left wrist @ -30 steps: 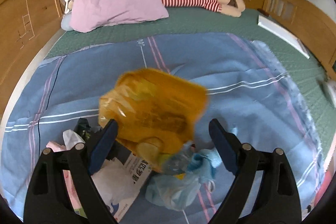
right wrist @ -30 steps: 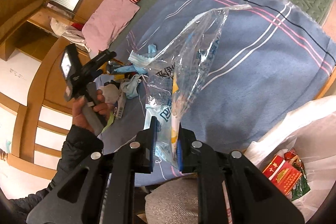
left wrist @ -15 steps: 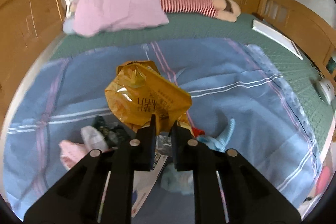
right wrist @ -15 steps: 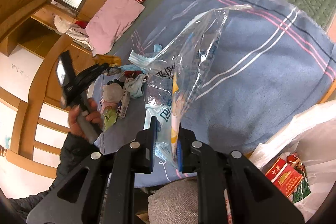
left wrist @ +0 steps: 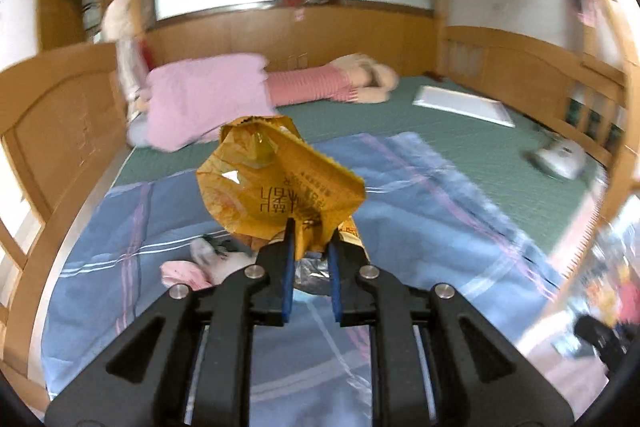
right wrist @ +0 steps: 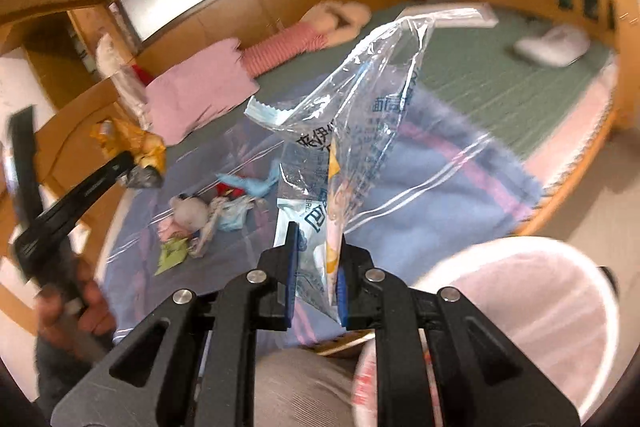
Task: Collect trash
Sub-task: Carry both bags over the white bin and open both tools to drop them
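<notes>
My left gripper (left wrist: 311, 234) is shut on a crumpled yellow snack wrapper (left wrist: 276, 183) and holds it up above the blue striped blanket (left wrist: 420, 211). The wrapper also shows in the right wrist view (right wrist: 132, 147), at the left gripper's tip. My right gripper (right wrist: 314, 247) is shut on a clear plastic bag with blue print (right wrist: 360, 115), held upright above the blanket's near edge. A pile of loose trash (right wrist: 208, 215) lies on the blanket: tissue, blue scraps, a green paper. Part of it shows below the wrapper in the left wrist view (left wrist: 208, 259).
A pink pillow (left wrist: 204, 103) and a striped plush toy (left wrist: 340, 83) lie at the bed's far end. A white board (left wrist: 464, 105) and a white device (left wrist: 560, 157) lie on the green mat. A white trash bag (right wrist: 532, 311) stands open at the lower right. Wooden bed rails run along both sides.
My left gripper closed on the yellow wrapper and lifted it off the pile. My right gripper, still gripping the clear bag, swung toward the white trash bag.
</notes>
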